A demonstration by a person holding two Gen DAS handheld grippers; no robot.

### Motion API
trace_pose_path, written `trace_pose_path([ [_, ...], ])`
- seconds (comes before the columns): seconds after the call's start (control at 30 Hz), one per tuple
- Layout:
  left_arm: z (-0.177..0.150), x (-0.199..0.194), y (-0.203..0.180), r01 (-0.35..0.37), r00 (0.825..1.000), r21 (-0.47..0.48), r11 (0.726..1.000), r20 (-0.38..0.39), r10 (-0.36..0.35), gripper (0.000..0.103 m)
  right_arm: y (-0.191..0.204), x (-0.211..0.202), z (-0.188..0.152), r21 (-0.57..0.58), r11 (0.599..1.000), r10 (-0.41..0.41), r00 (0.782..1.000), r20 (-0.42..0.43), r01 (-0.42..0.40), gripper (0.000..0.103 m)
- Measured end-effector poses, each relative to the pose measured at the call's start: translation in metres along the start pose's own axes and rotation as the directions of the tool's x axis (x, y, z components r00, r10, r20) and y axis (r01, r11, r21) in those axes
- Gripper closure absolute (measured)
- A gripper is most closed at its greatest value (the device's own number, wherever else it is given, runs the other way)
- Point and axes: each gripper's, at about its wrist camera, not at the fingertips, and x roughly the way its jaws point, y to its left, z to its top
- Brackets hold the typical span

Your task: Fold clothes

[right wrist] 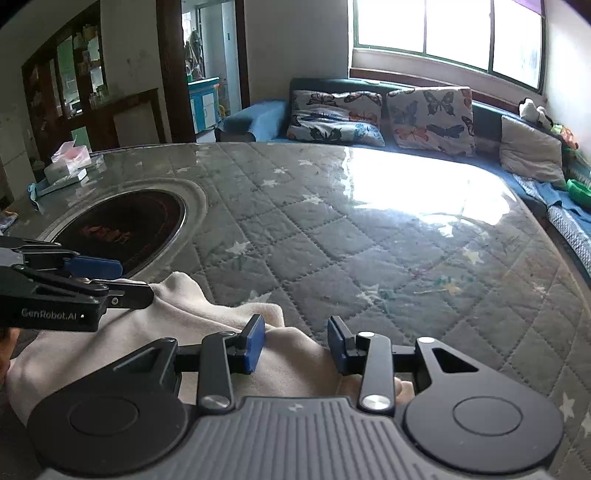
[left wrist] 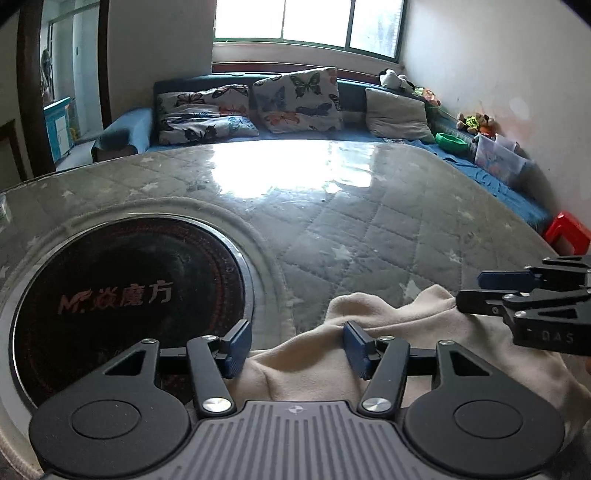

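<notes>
Garment – cream, soft, rumpled, unfolded

Cream fleece garment bunched at near edge of glass-topped quilted grey table, just right of round black inset cooktop. Left gripper and right gripper side by side over garment, jaws apart, cloth beneath them. Blue sofa with butterfly-print cushions behind table, under window; white tissue box on far left table corner.

Rumpled cream fleece garment at the table's near edge
</notes>
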Motion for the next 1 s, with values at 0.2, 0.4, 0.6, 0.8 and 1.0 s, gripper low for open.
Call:
trace_pose_path([
  [0.2,-0.001,-0.029,0.021,-0.046,0.998,-0.017,0.999,0.043,0.047,0.045,0.021,-0.027,0.0,-0.084,0.995,0.052,0.998,0.029,-0.049,0.064],
  [0.4,-0.013,-0.052,0.047,-0.107,0.994,-0.068,0.992,0.029,0.109,0.043,0.062,-0.052,-0.009,-0.233,0.959,0.171,0.985,0.017,-0.163,0.058],
  [0.6,-0.03,-0.069,0.063,-0.133,0.991,-0.14,0.981,0.01,0.136,0.032,0.118,-0.069,-0.021,-0.394,0.875,0.299,0.954,-0.02,-0.282,0.057],
  [0.8,-0.039,-0.084,0.075,-0.106,0.994,-0.217,0.97,0.009,0.11,0.028,0.172,-0.074,-0.035,-0.544,0.765,0.371,0.926,-0.068,-0.346,0.057],
  [1.0,-0.043,-0.093,0.08,-0.055,0.998,-0.279,0.959,0.01,0.06,0.025,0.199,-0.056,-0.046,-0.578,0.739,0.353,0.93,-0.105,-0.345,0.058],
])
